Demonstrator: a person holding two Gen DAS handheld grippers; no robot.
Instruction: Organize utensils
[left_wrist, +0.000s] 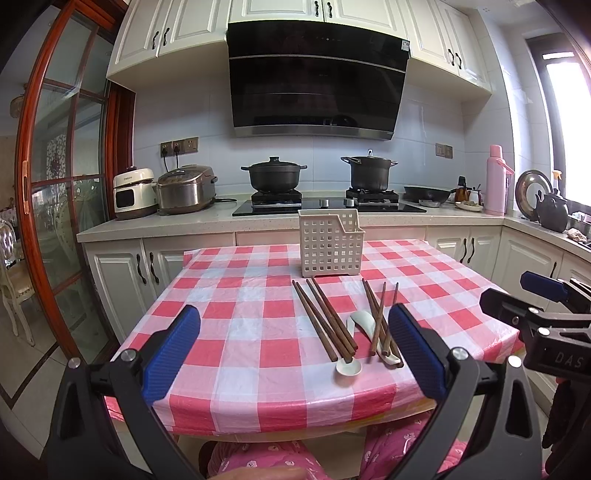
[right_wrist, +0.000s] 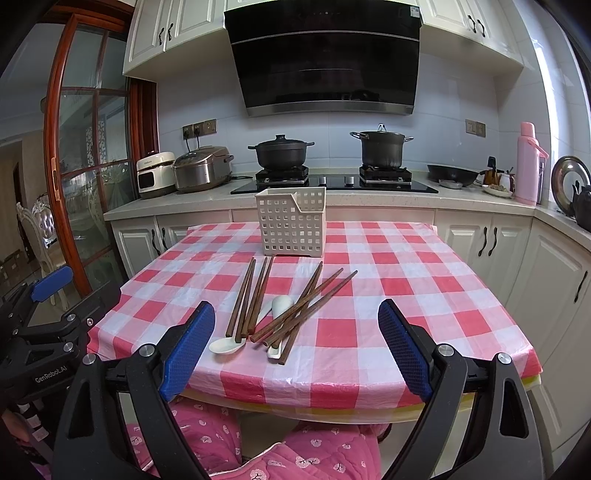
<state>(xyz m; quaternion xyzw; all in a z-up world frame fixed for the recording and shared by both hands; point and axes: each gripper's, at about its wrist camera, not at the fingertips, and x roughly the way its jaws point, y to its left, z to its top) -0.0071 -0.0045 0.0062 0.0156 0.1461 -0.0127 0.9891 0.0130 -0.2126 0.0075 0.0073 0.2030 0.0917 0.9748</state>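
Note:
Several dark wooden chopsticks (left_wrist: 325, 319) (right_wrist: 247, 299) lie in two loose bunches on the red-checked tablecloth, with two white ceramic spoons (left_wrist: 349, 367) (right_wrist: 226, 346) among them. A white perforated utensil basket (left_wrist: 330, 243) (right_wrist: 293, 221) stands upright behind them at the table's far side. My left gripper (left_wrist: 295, 350) is open and empty, held above the near table edge, left of the utensils. My right gripper (right_wrist: 297, 347) is open and empty, held just short of the chopsticks. Each gripper also shows at the edge of the other's view.
The table (left_wrist: 236, 280) stands in front of a kitchen counter with two black pots (left_wrist: 273, 173) on a stove, a rice cooker (left_wrist: 186, 188) and a pink flask (left_wrist: 495, 181). A wooden glass door (left_wrist: 66, 184) is at left. Pink-clad knees sit under the near edge.

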